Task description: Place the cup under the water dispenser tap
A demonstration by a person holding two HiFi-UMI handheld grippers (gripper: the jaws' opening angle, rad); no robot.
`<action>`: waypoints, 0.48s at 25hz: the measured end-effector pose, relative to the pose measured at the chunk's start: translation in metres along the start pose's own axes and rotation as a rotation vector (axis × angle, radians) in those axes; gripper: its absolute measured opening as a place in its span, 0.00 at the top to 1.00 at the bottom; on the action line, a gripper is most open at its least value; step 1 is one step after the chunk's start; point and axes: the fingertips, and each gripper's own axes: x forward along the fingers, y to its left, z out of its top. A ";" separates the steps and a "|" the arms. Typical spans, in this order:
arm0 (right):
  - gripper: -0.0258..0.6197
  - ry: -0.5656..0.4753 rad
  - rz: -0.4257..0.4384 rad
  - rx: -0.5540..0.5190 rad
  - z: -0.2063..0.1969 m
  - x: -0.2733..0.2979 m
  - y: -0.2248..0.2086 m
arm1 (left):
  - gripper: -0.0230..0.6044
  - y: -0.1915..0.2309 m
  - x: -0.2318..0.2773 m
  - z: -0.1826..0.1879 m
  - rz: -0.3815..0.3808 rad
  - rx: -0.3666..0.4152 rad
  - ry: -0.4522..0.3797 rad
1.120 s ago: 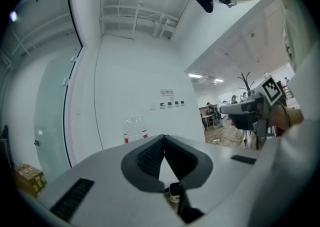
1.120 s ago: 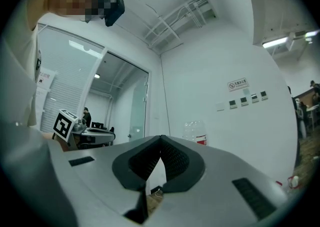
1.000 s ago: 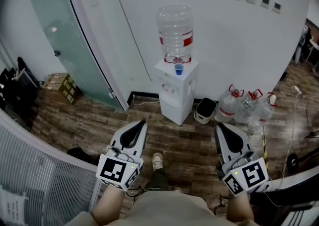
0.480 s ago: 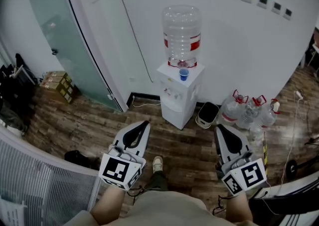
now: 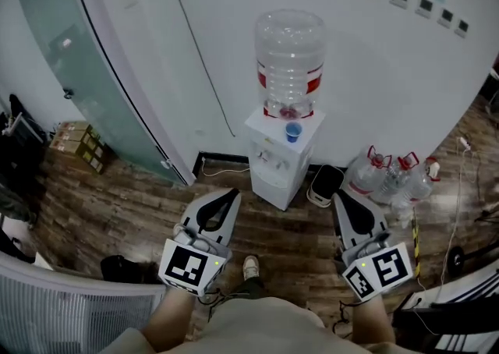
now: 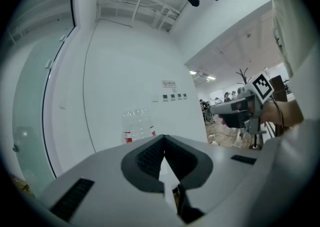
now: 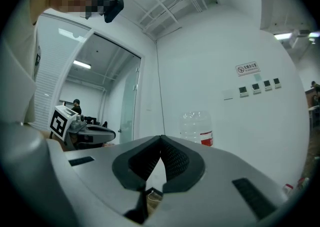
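A small blue cup [image 5: 293, 132] stands on top of the white water dispenser [image 5: 278, 164], at the foot of its large clear bottle [image 5: 290, 56]. The dispenser's taps [image 5: 267, 159] are on its front, below the cup. Both grippers are held level over the wooden floor, well short of the dispenser. My left gripper [image 5: 231, 195] is shut and holds nothing; its tips [image 6: 164, 140] meet, with the bottle [image 6: 139, 126] behind them. My right gripper [image 5: 340, 198] is shut and empty too, its tips [image 7: 160, 138] closed in front of the bottle [image 7: 196, 126].
A frosted glass door [image 5: 86, 72] stands to the dispenser's left. To its right, a white bin [image 5: 323, 183] and several spare water bottles [image 5: 386, 175] stand against the wall. Cardboard boxes [image 5: 76, 144] lie at far left. My shoe [image 5: 250, 267] shows between the grippers.
The dispenser and cup have come nearer and lower in the head view as the person walks towards them. Both grippers moved forward together and stayed shut.
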 end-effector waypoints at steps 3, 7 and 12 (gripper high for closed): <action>0.95 0.004 -0.036 0.011 -0.002 0.037 -0.010 | 0.95 0.028 0.022 0.004 -0.029 -0.028 -0.051; 0.95 0.034 -0.120 -0.002 -0.012 0.083 -0.029 | 0.95 0.066 0.053 -0.005 -0.079 -0.030 -0.078; 0.93 0.018 -0.184 0.002 -0.021 0.140 -0.049 | 0.95 0.112 0.093 -0.024 -0.113 -0.033 -0.078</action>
